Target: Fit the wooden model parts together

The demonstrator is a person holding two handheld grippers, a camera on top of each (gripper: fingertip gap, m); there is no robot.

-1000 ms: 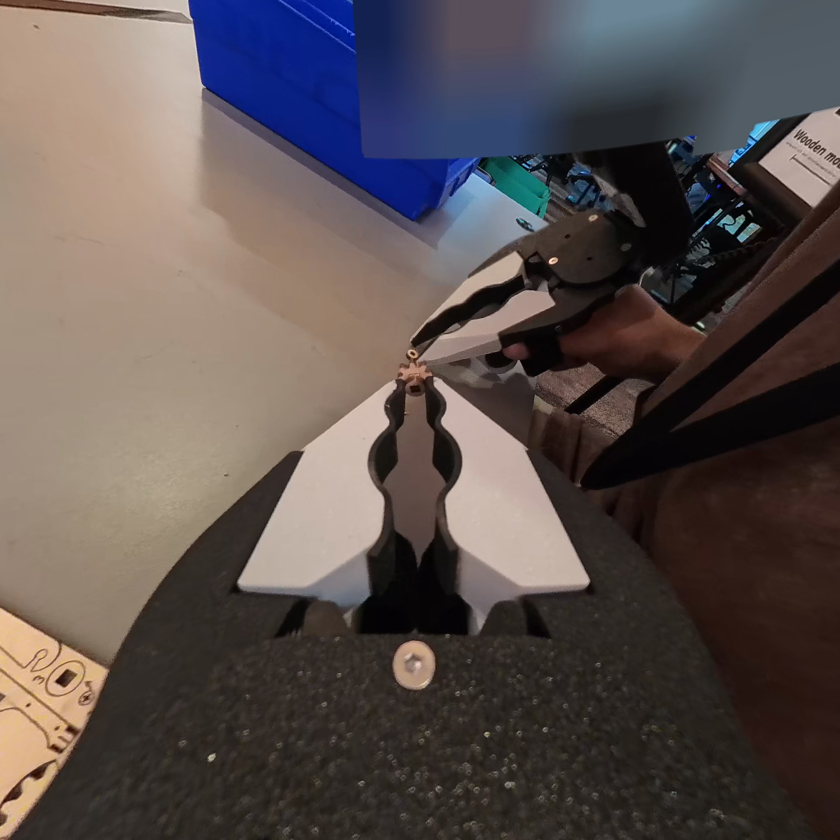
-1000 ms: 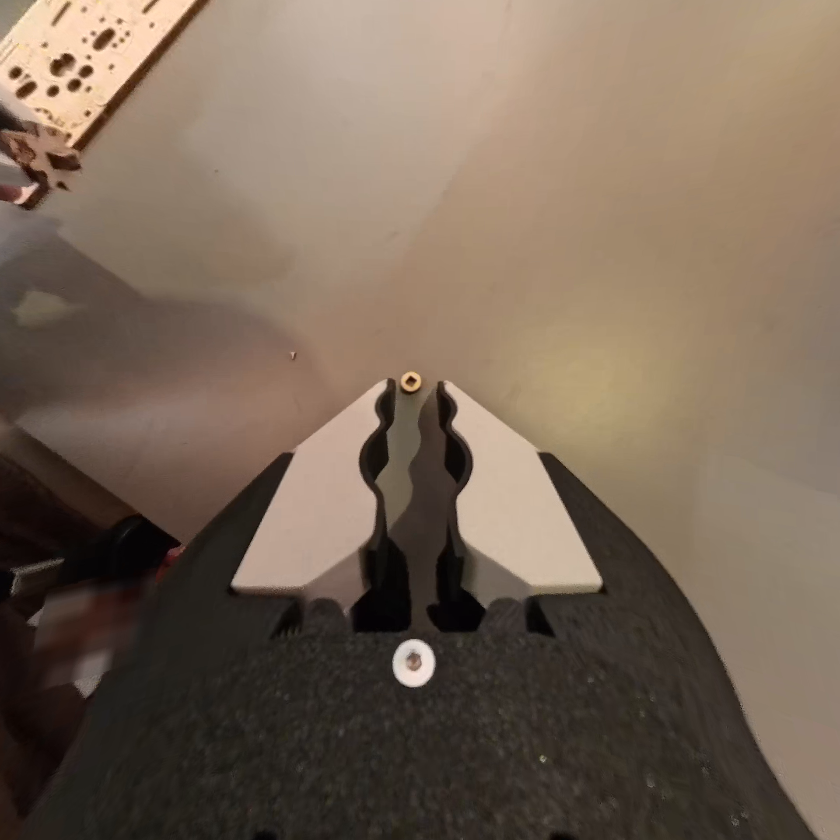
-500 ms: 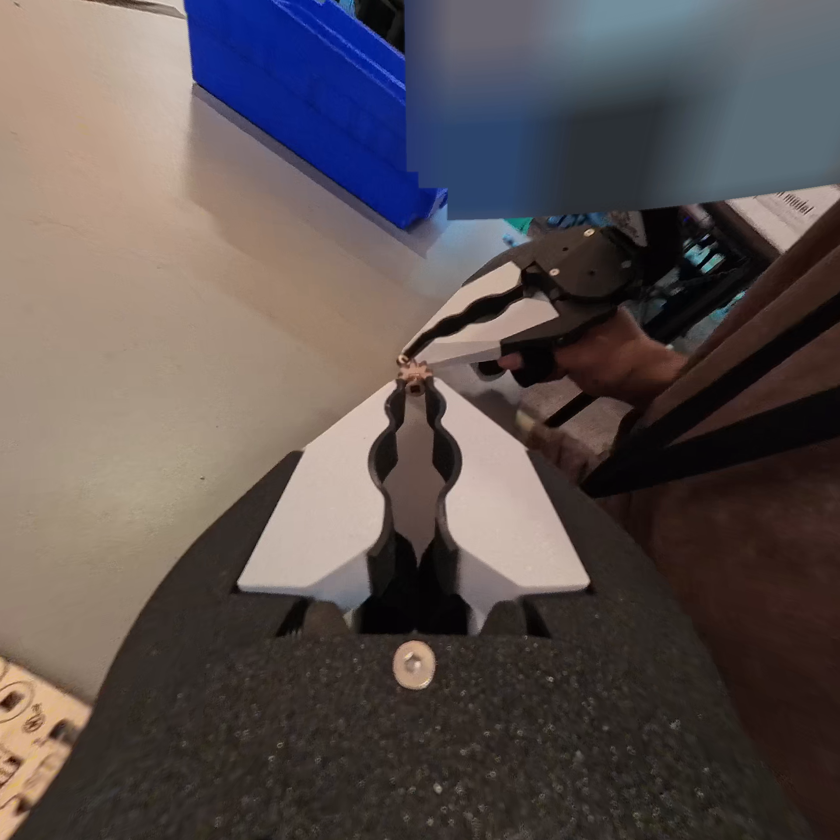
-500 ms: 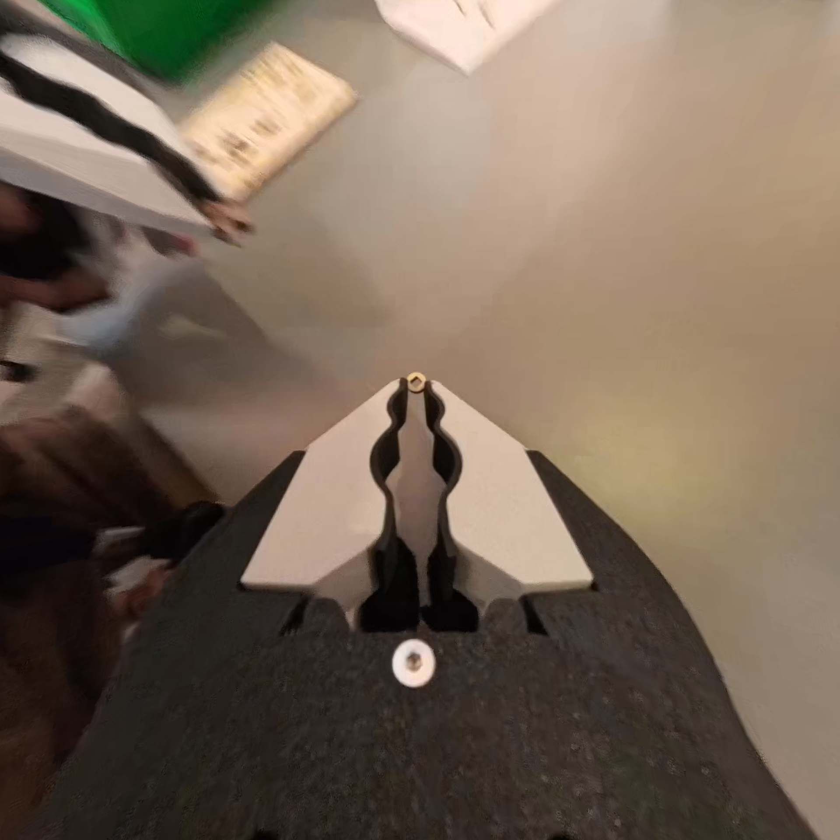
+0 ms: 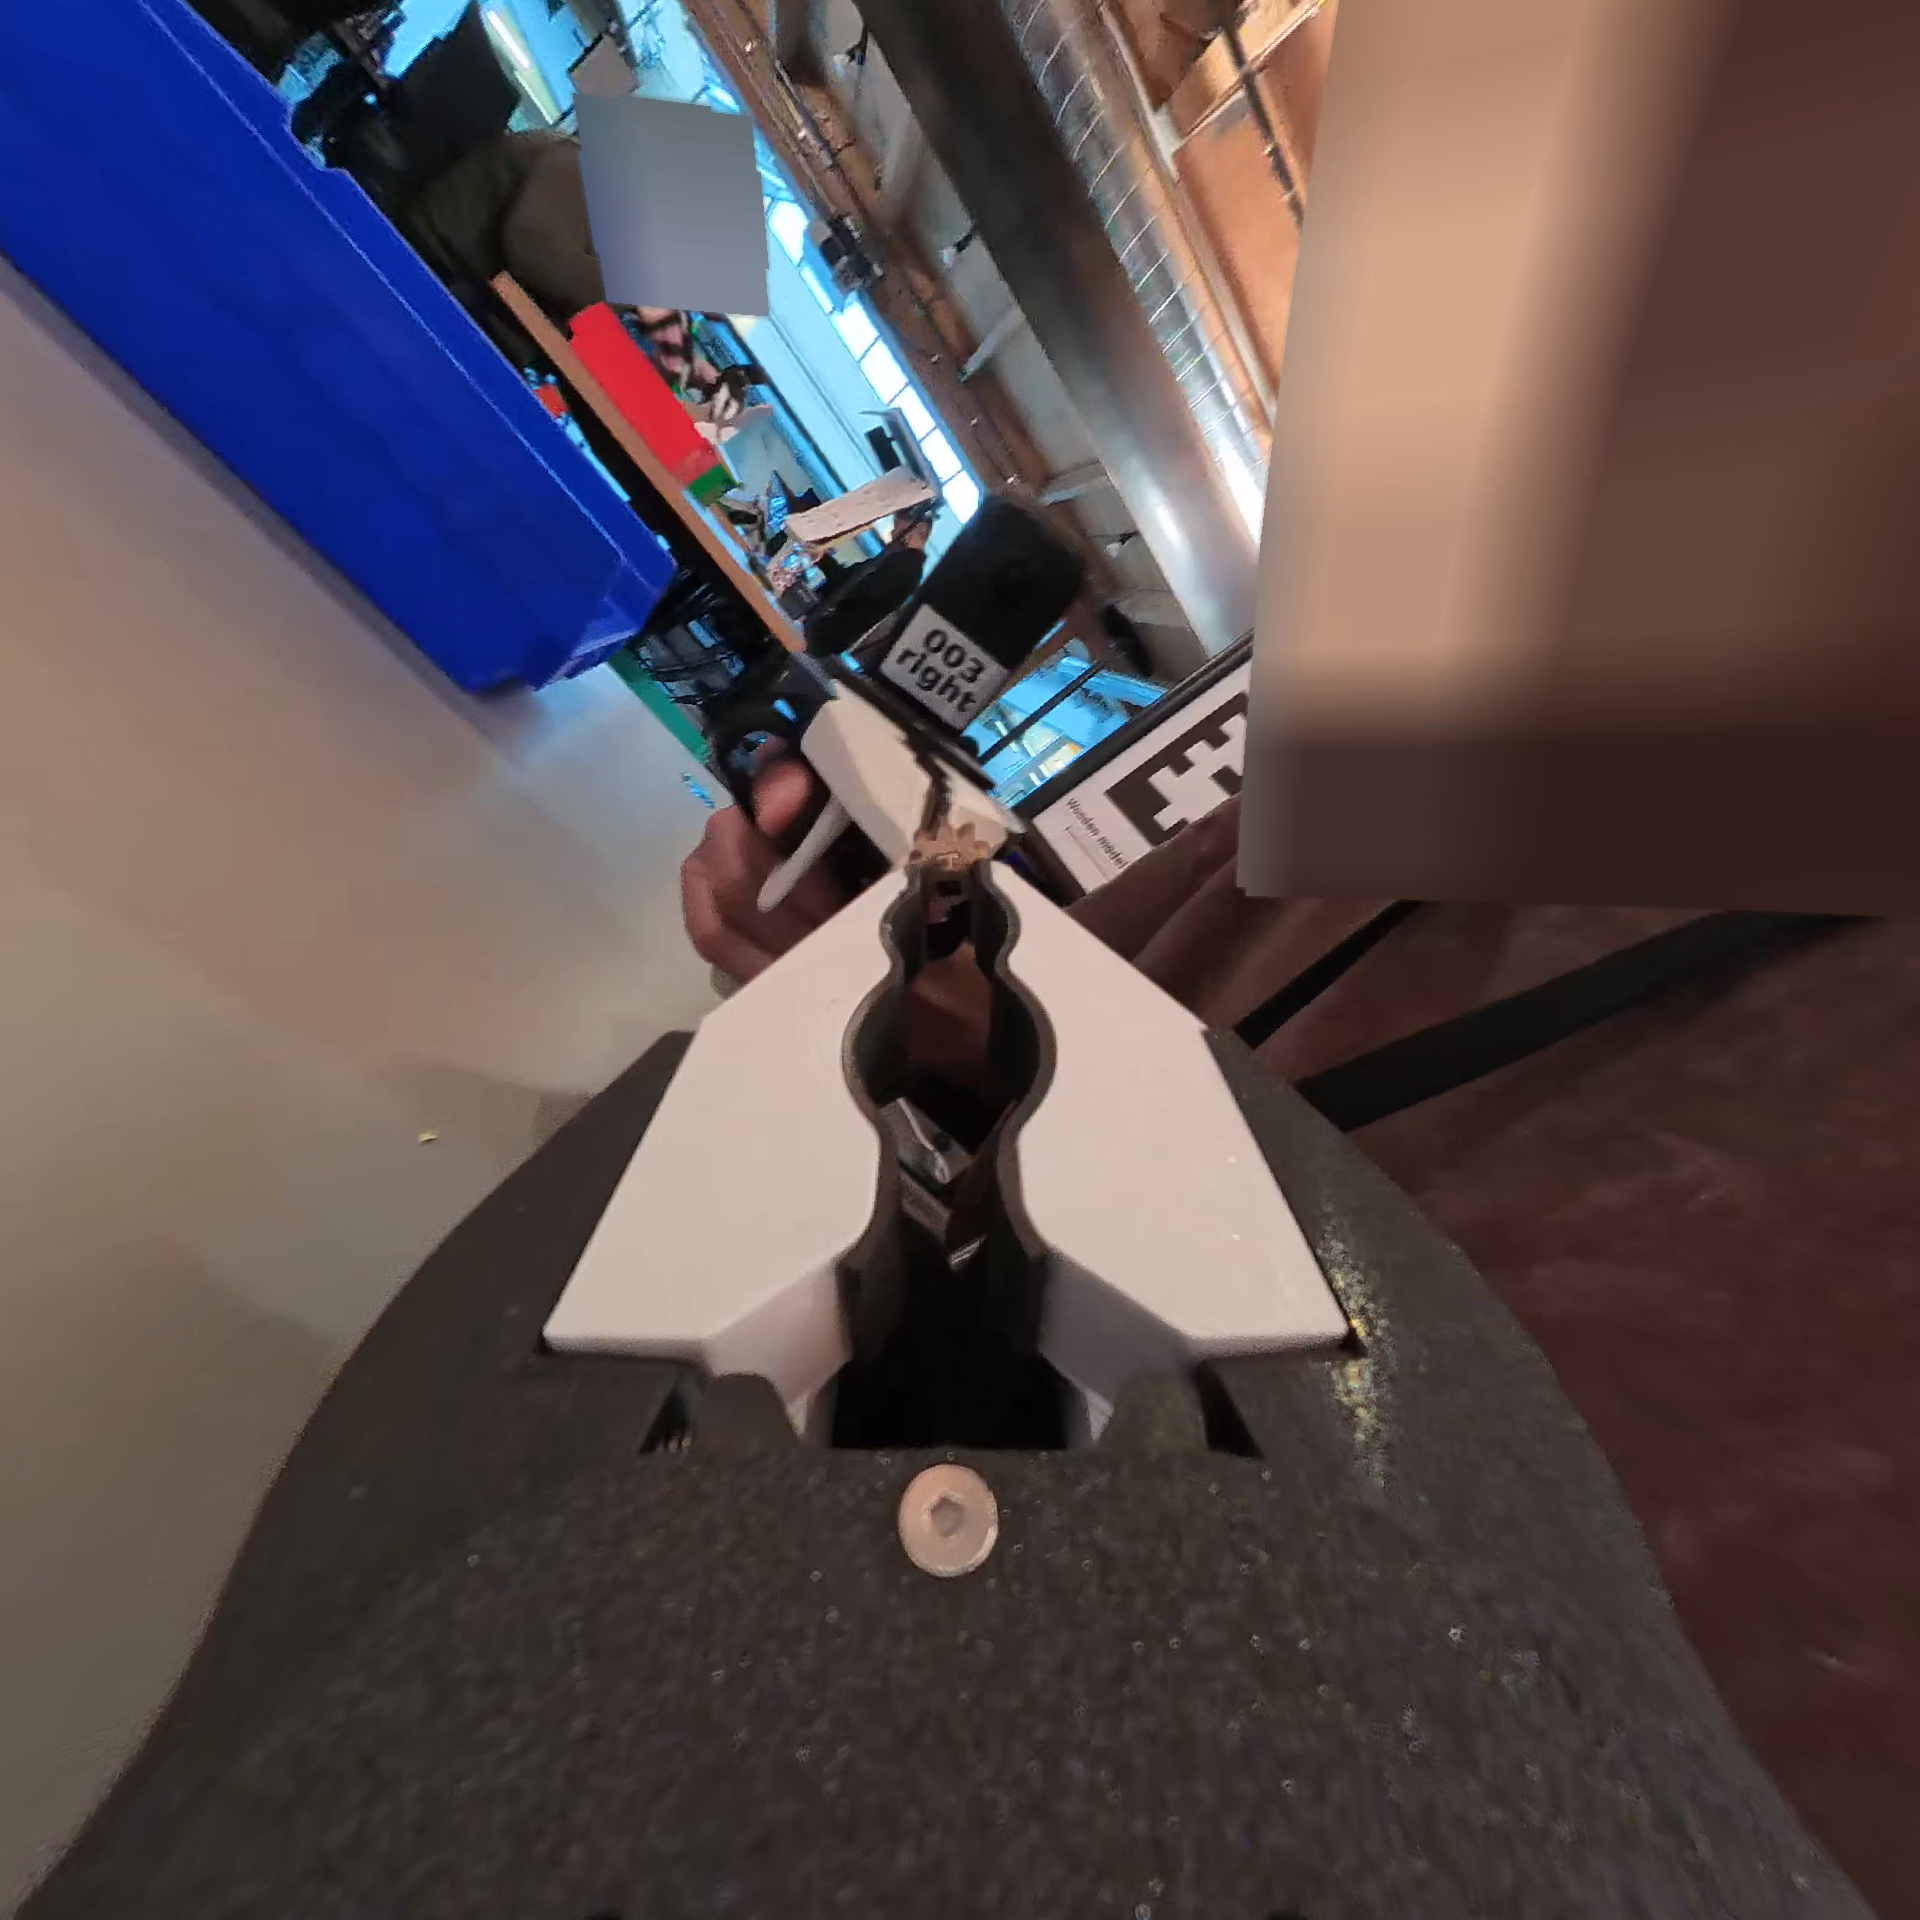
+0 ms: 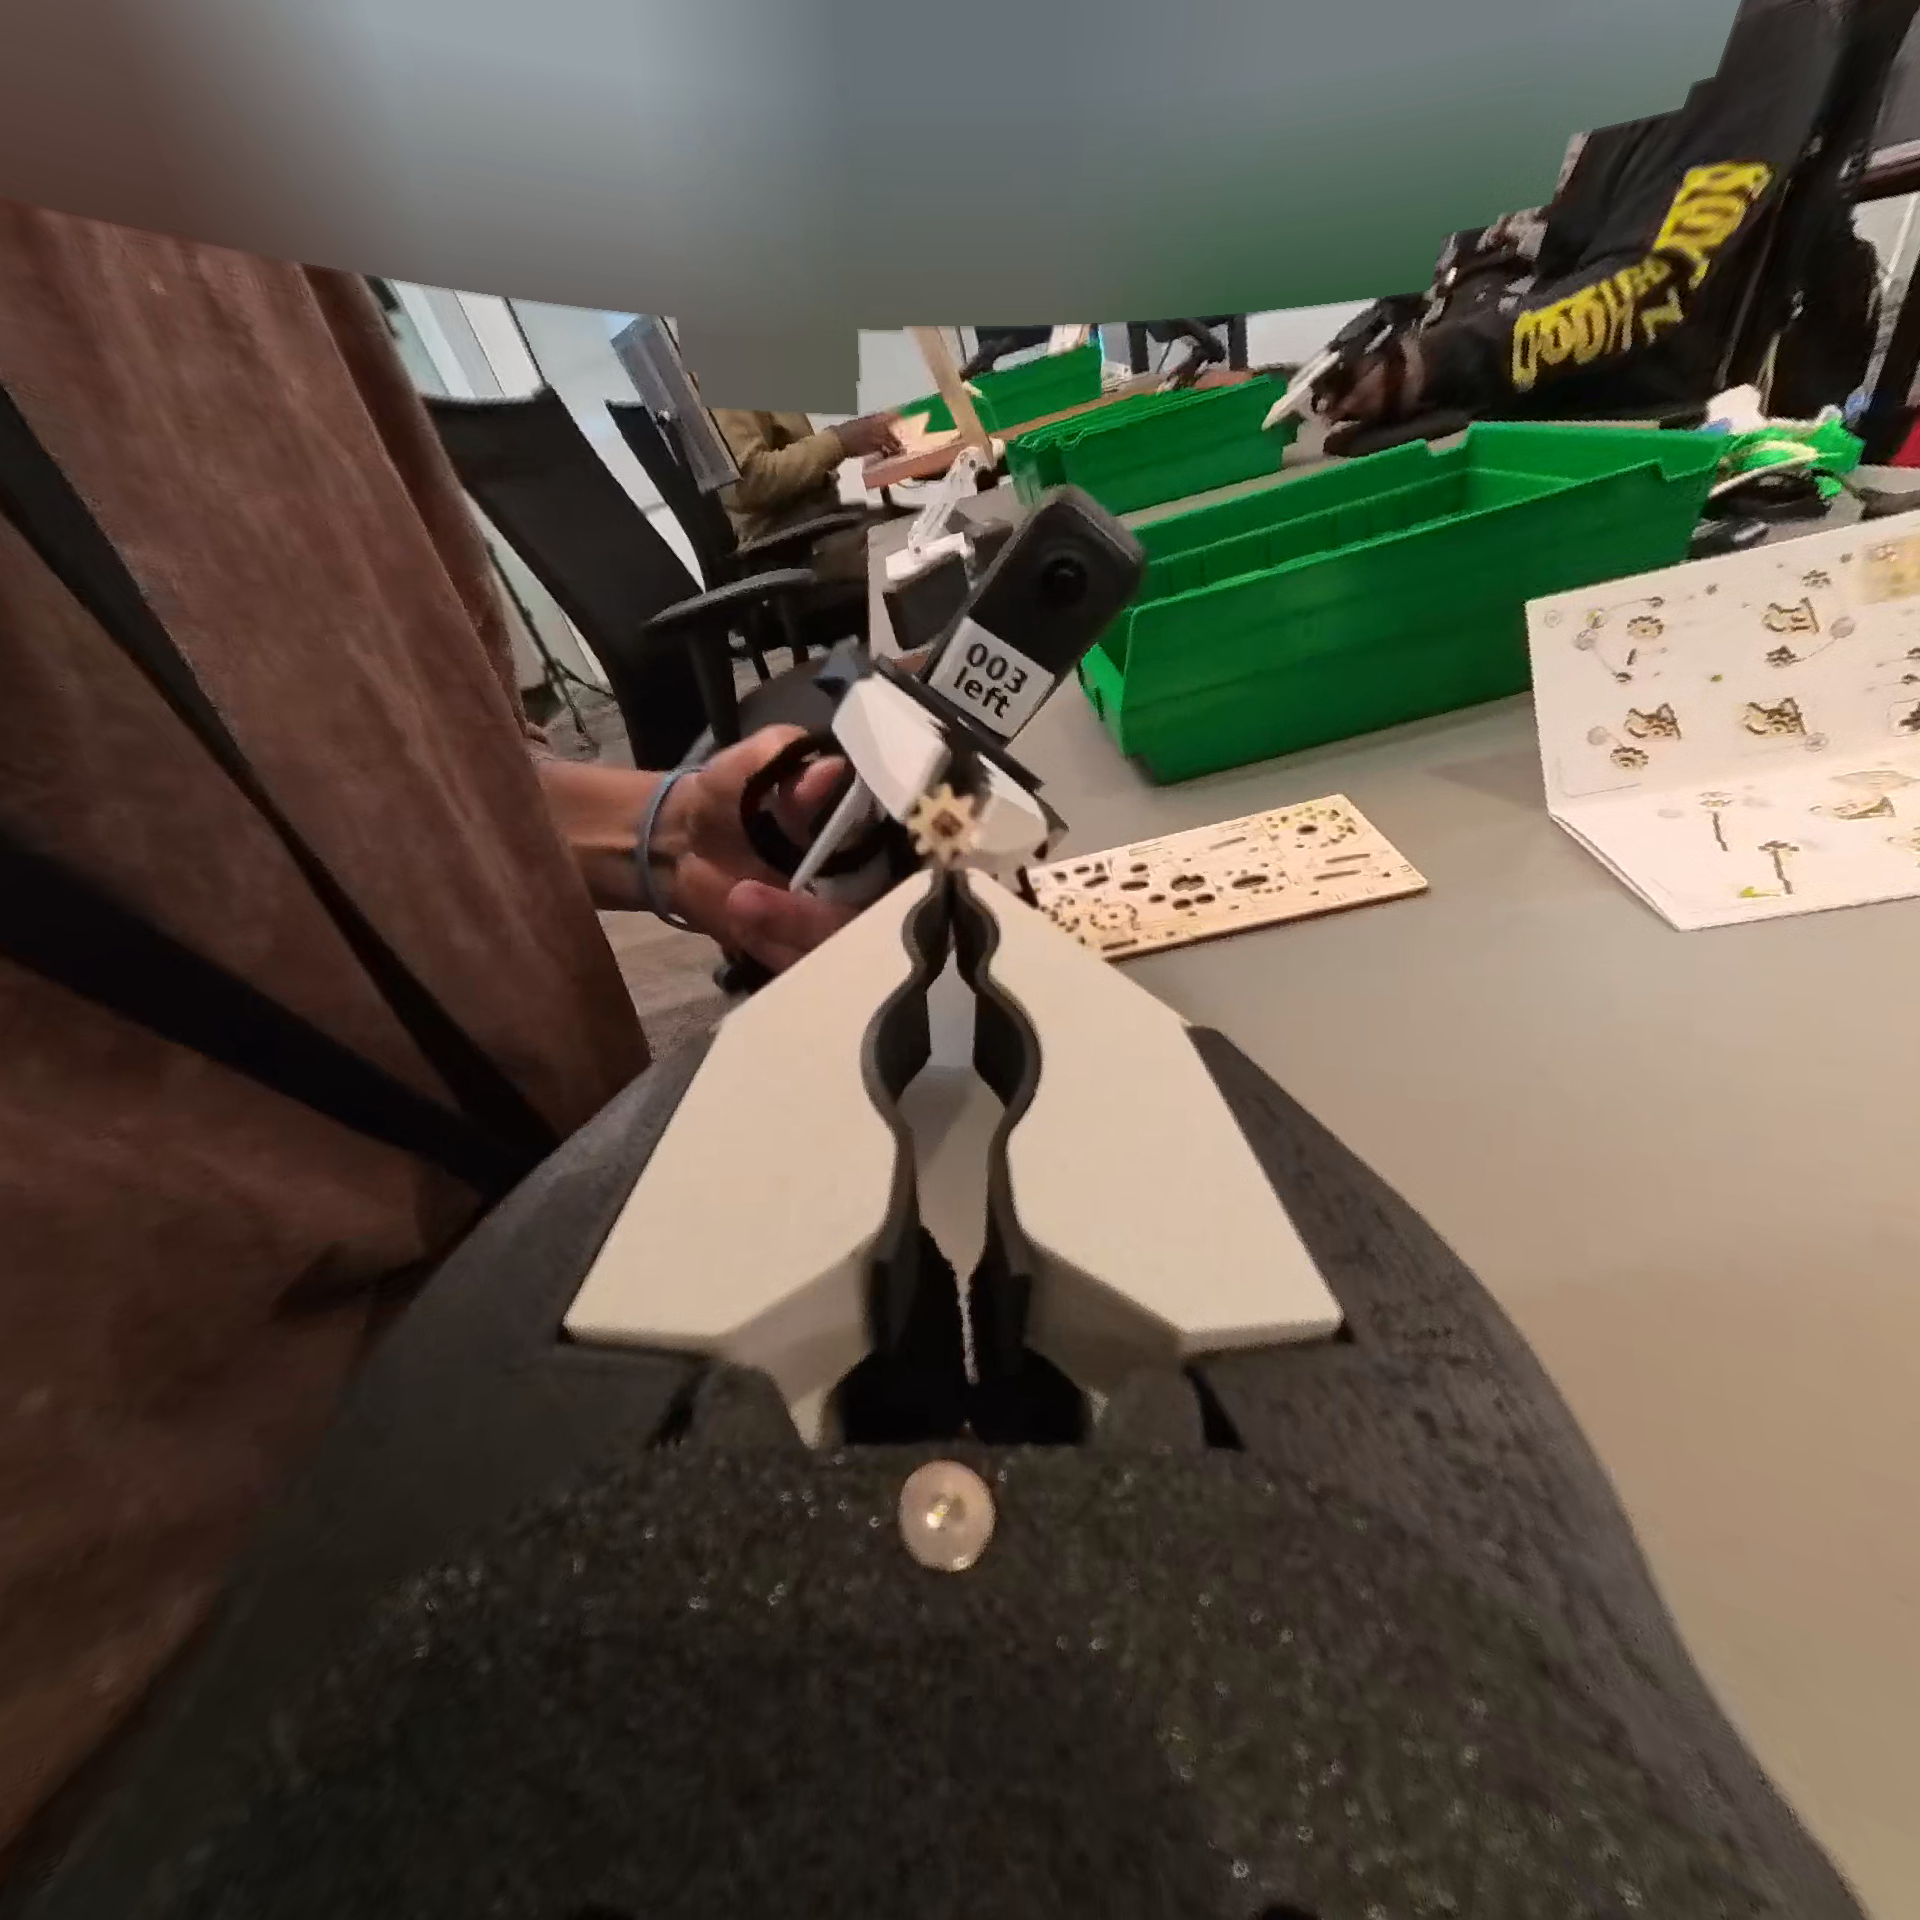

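Note:
My left gripper [image 5: 948, 883] is shut on a small wooden gear [image 5: 951, 852], seen edge-on at its tips. In the right wrist view the gear [image 6: 943, 824] faces me, toothed, with a dark centre hole, pinched in the left gripper [image 6: 961, 800]. My right gripper [image 6: 951, 883] is shut, and its tips press against the underside of the gear. The small brass-coloured ring it held is hidden at the tips. In the left wrist view the right gripper [image 5: 940, 821] meets my tips head-on. Both are held in the air at the table's edge.
A laser-cut wooden parts sheet [image 6: 1226, 873] and a white instruction sheet [image 6: 1745, 727] lie on the grey table [image 6: 1558, 1143]. Green bins [image 6: 1351, 603] stand behind them. A blue bin [image 5: 260, 343] stands at the left. The person's brown garment [image 6: 260, 727] is close by.
Both grippers have tilted up from the table to face each other. The right gripper has swung to the gear, and its tips now touch it.

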